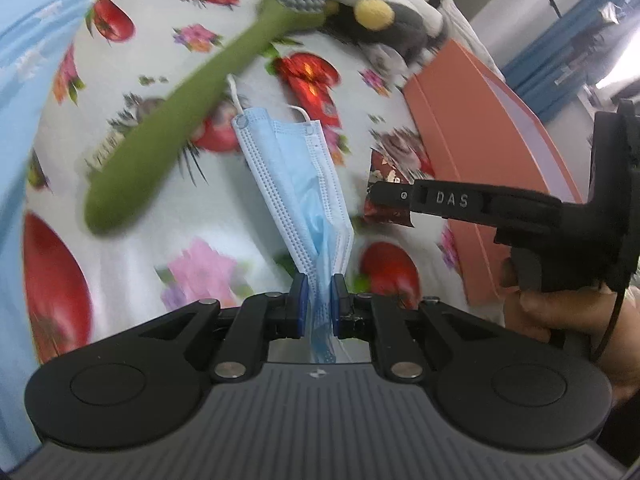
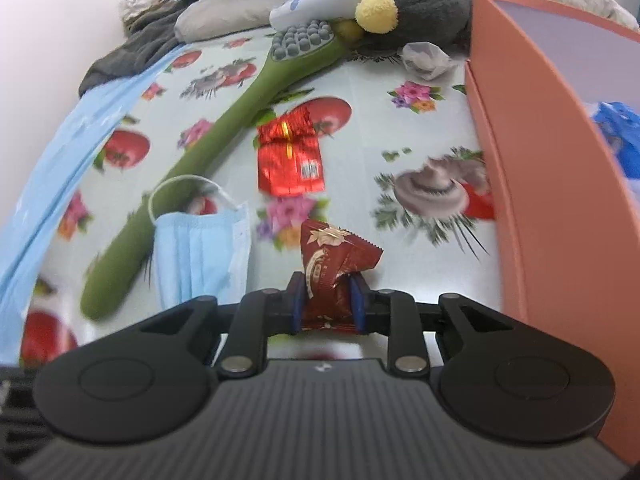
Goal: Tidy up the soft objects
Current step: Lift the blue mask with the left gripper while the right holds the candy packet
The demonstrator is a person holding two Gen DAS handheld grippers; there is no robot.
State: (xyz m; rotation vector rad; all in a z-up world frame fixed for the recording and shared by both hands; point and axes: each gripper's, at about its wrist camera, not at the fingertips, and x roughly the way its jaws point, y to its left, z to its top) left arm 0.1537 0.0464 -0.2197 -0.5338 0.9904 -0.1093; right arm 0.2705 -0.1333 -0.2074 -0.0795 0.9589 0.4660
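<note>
In the left wrist view my left gripper is shut on a folded light-blue face mask, which stretches out ahead of the pads above the flowered cloth. My right gripper comes in from the right of that view with a dark red snack packet at its tip. The right wrist view shows the right gripper shut on that dark red snack packet. The face mask shows to its left. A shiny red foil packet lies on the cloth further ahead.
An orange box stands open at the right, with something blue inside. A long green massage stick lies diagonally across the cloth. At the far end lie a grey plush toy, a white bottle and a crumpled wrapper.
</note>
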